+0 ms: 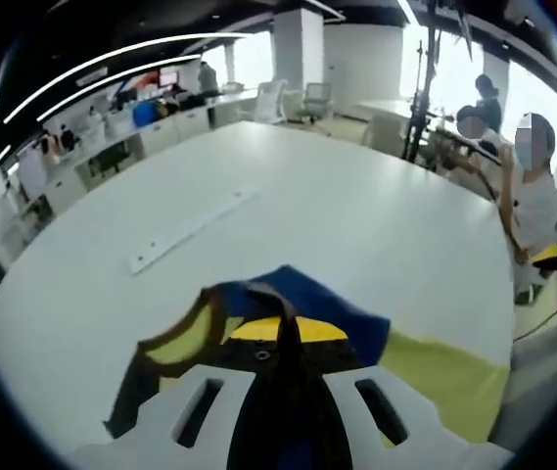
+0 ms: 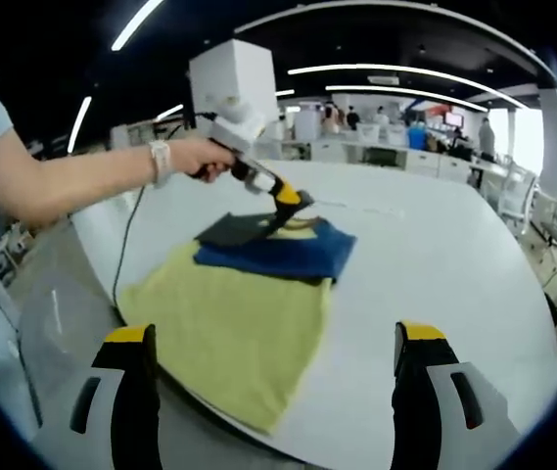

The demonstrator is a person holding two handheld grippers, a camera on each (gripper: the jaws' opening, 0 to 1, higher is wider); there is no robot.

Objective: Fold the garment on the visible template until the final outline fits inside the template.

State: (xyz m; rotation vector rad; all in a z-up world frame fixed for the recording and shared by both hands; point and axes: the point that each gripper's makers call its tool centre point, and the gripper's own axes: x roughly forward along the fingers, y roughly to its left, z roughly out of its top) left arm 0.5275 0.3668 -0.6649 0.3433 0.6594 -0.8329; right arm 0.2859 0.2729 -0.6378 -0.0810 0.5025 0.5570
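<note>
- Garment (image 2: 249, 313), yellow and blue, lay partly folded on the white table (image 2: 435, 255).
- Left gripper (image 2: 293, 204) pinched its dark collar edge, mid-fold.
- Right gripper (image 2: 273, 382) hung released; next it needed to grasp a hem.

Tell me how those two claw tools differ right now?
The left gripper is shut on the garment, pinching its dark blue collar end; the right gripper is open, holding nothing. The left gripper is down at the cloth on the white table; the right gripper hangs back near the table's edge. Both have yellow-tipped jaws.
</note>
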